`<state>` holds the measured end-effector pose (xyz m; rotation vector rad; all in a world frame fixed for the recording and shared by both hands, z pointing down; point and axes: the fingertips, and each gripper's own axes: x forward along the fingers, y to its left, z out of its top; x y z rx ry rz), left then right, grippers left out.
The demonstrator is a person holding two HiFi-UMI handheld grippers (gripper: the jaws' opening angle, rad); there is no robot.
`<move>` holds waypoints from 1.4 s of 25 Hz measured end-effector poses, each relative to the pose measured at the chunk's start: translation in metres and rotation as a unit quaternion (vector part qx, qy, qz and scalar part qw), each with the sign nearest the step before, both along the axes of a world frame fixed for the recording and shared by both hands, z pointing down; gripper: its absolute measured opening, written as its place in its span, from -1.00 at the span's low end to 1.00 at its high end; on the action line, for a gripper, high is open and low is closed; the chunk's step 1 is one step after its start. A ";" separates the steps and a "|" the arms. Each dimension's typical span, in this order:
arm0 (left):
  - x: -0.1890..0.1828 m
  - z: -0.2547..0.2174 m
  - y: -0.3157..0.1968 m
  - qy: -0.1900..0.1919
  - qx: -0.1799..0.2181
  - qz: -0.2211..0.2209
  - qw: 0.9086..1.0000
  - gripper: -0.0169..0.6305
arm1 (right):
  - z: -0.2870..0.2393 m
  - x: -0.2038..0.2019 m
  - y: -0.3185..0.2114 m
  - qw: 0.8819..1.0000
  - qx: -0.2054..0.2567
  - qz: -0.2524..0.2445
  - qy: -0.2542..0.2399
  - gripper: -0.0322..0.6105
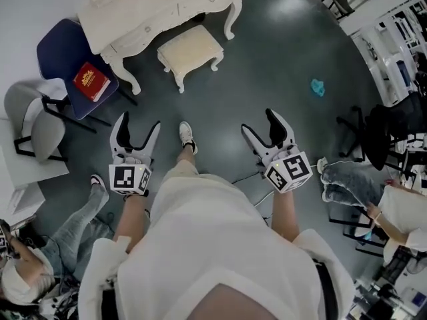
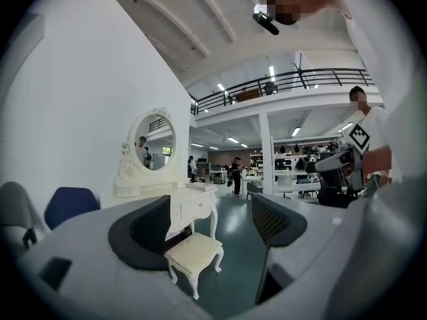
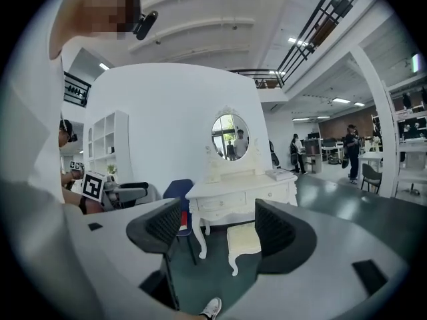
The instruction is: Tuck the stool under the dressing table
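Observation:
A cream stool (image 1: 190, 51) with carved legs stands on the dark floor in front of the white dressing table (image 1: 153, 5), not under it. My left gripper (image 1: 137, 135) is open and empty, held well short of the stool, at its near left. My right gripper (image 1: 263, 130) is also open and empty, at the stool's near right. In the left gripper view the stool (image 2: 195, 253) shows between the spread jaws, with the dressing table (image 2: 180, 202) and its oval mirror behind. In the right gripper view the stool (image 3: 243, 240) stands before the dressing table (image 3: 240, 192).
A blue chair (image 1: 70, 59) with a red book (image 1: 91, 81) stands left of the table, a grey chair (image 1: 33, 119) beside it. A teal scrap (image 1: 318, 87) lies on the floor. Seated persons (image 1: 360, 185) are at both sides. My shoe (image 1: 187, 137) points towards the stool.

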<state>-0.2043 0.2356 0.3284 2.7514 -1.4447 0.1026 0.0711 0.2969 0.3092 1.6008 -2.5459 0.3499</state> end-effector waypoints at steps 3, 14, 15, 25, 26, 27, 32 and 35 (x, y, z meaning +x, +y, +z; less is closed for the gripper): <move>0.009 0.005 -0.056 -0.005 -0.008 0.009 1.000 0.23 | 0.001 0.002 -0.057 1.000 -0.009 -0.004 0.003 0.12; 0.045 -0.001 -0.227 0.008 -0.018 0.048 0.999 0.23 | -0.019 0.020 -0.219 0.999 -0.023 0.007 0.037 0.12; 0.050 0.000 -0.235 0.008 -0.020 0.051 0.998 0.23 | -0.019 0.022 -0.226 0.999 -0.024 0.004 0.037 0.12; 0.085 0.030 -0.279 -0.005 -0.053 0.008 0.999 0.23 | 0.020 0.057 -0.305 0.995 -0.059 -0.059 0.049 0.12; 0.088 0.036 -0.279 -0.009 -0.061 0.003 0.998 0.23 | 0.028 0.062 -0.310 0.994 -0.068 -0.067 0.057 0.12; 0.091 0.041 -0.282 -0.012 -0.066 -0.001 0.998 0.23 | 0.036 0.067 -0.316 0.992 -0.077 -0.074 0.066 0.12; 0.097 0.074 -0.305 -0.025 -0.084 -0.020 0.996 0.23 | 0.079 0.075 -0.350 0.984 -0.109 -0.113 0.082 0.11; 0.102 0.106 -0.321 -0.043 -0.087 -0.023 0.995 0.23 | 0.116 0.078 -0.371 0.979 -0.120 -0.129 0.098 0.10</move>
